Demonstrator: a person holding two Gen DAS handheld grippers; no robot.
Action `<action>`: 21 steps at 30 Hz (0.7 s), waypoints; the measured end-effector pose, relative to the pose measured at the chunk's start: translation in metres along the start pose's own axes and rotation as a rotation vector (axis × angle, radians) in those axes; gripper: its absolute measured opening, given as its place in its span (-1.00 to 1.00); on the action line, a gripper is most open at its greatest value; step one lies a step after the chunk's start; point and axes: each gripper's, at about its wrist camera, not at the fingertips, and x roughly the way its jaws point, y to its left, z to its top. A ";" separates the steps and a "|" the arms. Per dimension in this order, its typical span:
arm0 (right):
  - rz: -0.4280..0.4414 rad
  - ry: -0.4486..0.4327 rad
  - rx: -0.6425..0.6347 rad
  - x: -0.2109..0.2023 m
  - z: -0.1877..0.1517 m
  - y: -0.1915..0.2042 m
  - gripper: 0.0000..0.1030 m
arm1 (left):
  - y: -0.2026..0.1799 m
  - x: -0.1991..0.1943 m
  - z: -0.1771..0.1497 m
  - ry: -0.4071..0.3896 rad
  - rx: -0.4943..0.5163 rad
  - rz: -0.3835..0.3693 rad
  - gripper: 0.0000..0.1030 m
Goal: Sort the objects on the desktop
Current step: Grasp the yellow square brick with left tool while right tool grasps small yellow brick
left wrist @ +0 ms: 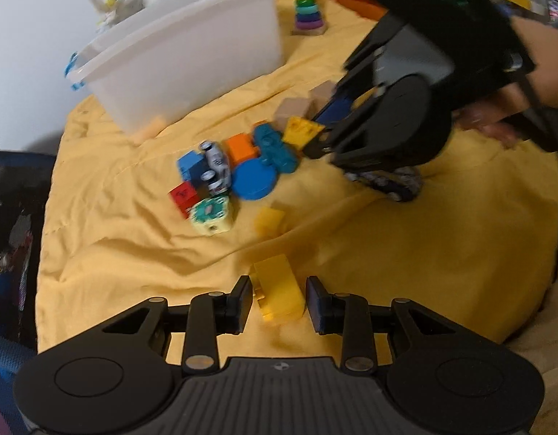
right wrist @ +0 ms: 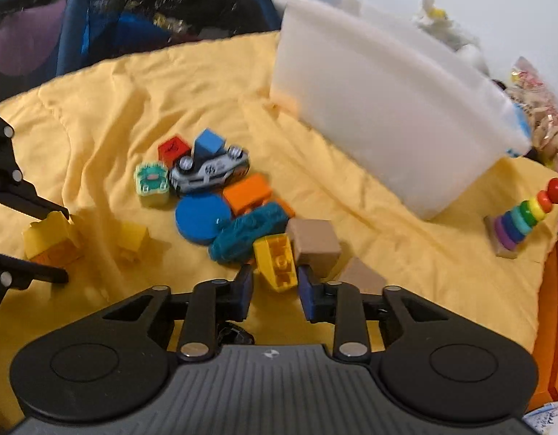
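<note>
Left wrist view: a yellow brick (left wrist: 277, 291) is framed between the parted fingers of the left claw (left wrist: 278, 302), not yet gripped, long axis running away from the camera. A yellow sloped brick (right wrist: 277, 259) lies likewise inside the open right claw (right wrist: 274, 291), beside the toy pile on the yellow cloth (right wrist: 98, 108).

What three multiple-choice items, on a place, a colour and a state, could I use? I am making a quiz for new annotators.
1. Where is the ring stacker?
A. inside the bin
B. on the yellow cloth beside the bin
C. on the disc

2. What colour is the flat round disc?
A. blue
B. red
C. green

3. How is the left hand-held gripper?
A. shut, holding nothing
B. gripping the toy car
C. open around a yellow brick

Answers: B, it stands on the cloth near the white bin; A, it is plainly blue; C, its fingers flank the yellow brick.
</note>
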 end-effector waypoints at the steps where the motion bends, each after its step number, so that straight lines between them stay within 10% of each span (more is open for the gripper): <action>1: 0.008 -0.006 0.007 0.000 -0.001 0.000 -0.67 | -0.002 -0.004 0.000 -0.014 0.001 -0.014 -0.26; 10: 0.068 -0.003 0.166 -0.055 -0.021 -0.018 -0.66 | -0.011 -0.029 -0.007 -0.072 -0.045 -0.137 -0.16; 21: 0.323 0.121 0.309 -0.070 -0.060 0.006 -0.66 | -0.007 -0.012 -0.009 -0.035 -0.101 -0.108 -0.11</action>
